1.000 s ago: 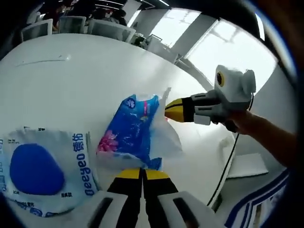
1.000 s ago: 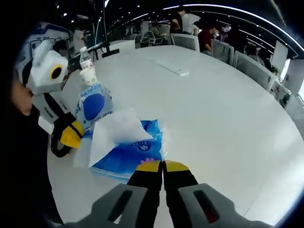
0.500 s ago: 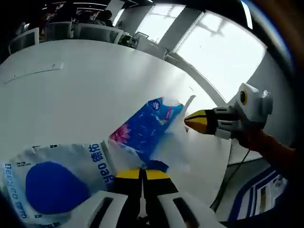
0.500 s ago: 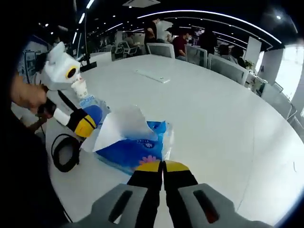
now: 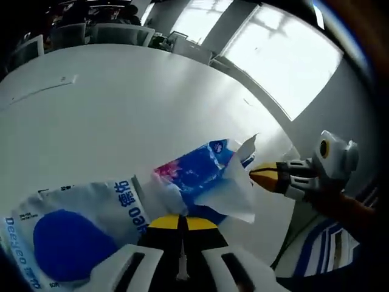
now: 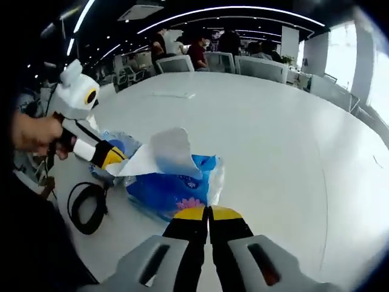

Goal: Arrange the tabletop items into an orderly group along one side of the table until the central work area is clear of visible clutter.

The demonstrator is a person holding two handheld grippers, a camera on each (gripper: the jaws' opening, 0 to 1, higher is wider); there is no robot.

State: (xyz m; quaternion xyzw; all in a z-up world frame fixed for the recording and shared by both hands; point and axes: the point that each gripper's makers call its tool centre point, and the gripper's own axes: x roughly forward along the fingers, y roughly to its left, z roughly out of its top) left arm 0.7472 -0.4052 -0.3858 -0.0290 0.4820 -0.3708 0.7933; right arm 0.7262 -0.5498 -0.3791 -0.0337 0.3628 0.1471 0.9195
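A blue tissue pack (image 6: 176, 188) lies on the white desk (image 6: 273, 140), beside a white wet-wipes pack (image 5: 79, 219). The left gripper (image 6: 112, 157) pinches a tissue (image 6: 161, 152) pulled from it. The right gripper (image 6: 208, 213), jaws closed and empty, hovers near the pack.

Both views low over table (image 5: 121, 91); seemingly facing; share tissue pack (image 6: 173, 188)
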